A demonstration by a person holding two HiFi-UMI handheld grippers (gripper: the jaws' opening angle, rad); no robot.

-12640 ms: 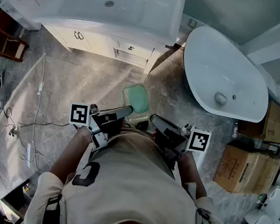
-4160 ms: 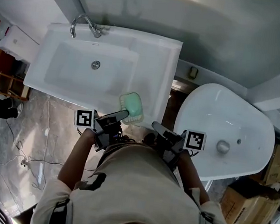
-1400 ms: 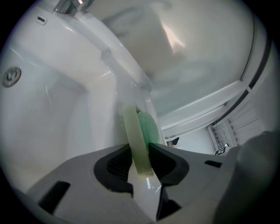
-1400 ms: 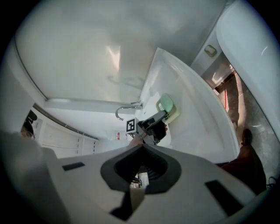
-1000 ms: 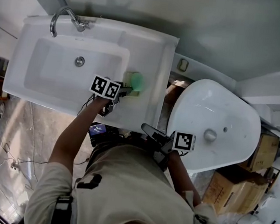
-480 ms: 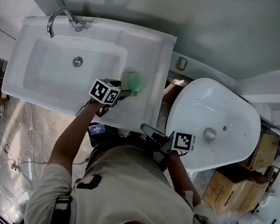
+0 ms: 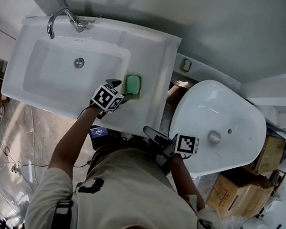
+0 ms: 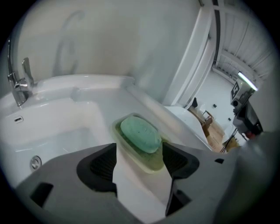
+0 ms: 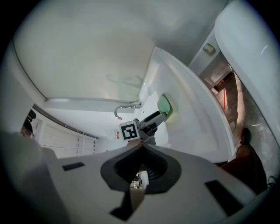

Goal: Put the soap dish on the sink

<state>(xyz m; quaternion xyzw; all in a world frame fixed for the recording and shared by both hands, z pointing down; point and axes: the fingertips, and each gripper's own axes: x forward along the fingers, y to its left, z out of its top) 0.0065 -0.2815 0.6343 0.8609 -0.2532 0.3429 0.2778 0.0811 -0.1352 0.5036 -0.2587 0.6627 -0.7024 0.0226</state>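
The soap dish, pale with a green soap bar in it, lies flat on the white sink's right-hand ledge, beside the basin. My left gripper is just in front of it and is open. Its jaws have just been opening, and the near end of the dish sits between the fingertips with the pads off it. The right gripper is held low by the person's body, in front of the sink's edge, shut and empty. From the right gripper view the left gripper and the dish show ahead.
A chrome faucet stands at the sink's back left corner. A white bathtub is to the right of the sink. Cardboard boxes stand on the floor beyond the tub. Cables lie on the grey floor at left.
The left gripper has rolled about its own axis and its jaws have spread off the dish, which now lies flat on the ledge. The right gripper has not moved.
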